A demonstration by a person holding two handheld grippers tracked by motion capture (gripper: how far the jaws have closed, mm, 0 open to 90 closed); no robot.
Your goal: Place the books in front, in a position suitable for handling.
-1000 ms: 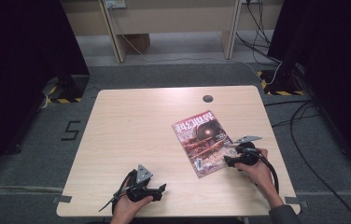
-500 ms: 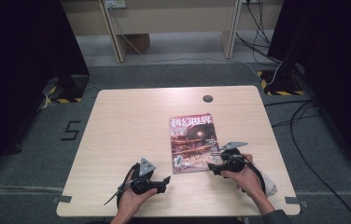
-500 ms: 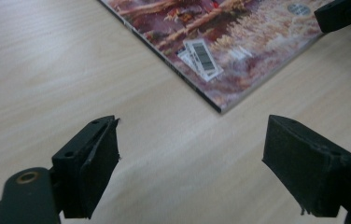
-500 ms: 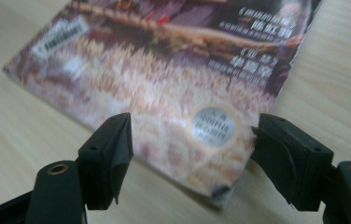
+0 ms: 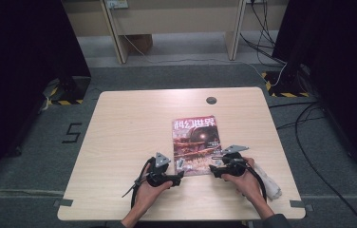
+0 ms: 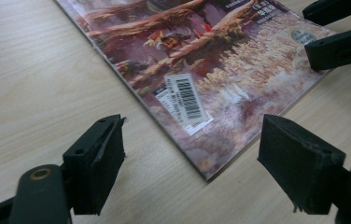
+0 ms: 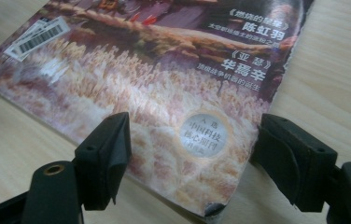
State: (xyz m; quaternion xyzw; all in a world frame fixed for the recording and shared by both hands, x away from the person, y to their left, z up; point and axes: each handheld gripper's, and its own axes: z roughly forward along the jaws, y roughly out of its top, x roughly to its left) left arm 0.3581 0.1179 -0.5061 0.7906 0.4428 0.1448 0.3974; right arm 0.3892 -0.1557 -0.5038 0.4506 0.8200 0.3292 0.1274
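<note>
Flanking magazine near corners, both tongs, white cloth beside.

magazine is running off the top edge in the left gripper view, so the title and most of the cover art are getting cut; same in the right gripper view, where only its near corner area is showing. In the high view the small print and barcode label are reading too small. left gripper and right gripper are covering the magazine's two near corners from above, so contact there is not resolving. White cloth beside the right hand is sitting half hidden behind the forearm and cable. Both forearms are getting clipped by the bottom edge.
</note>
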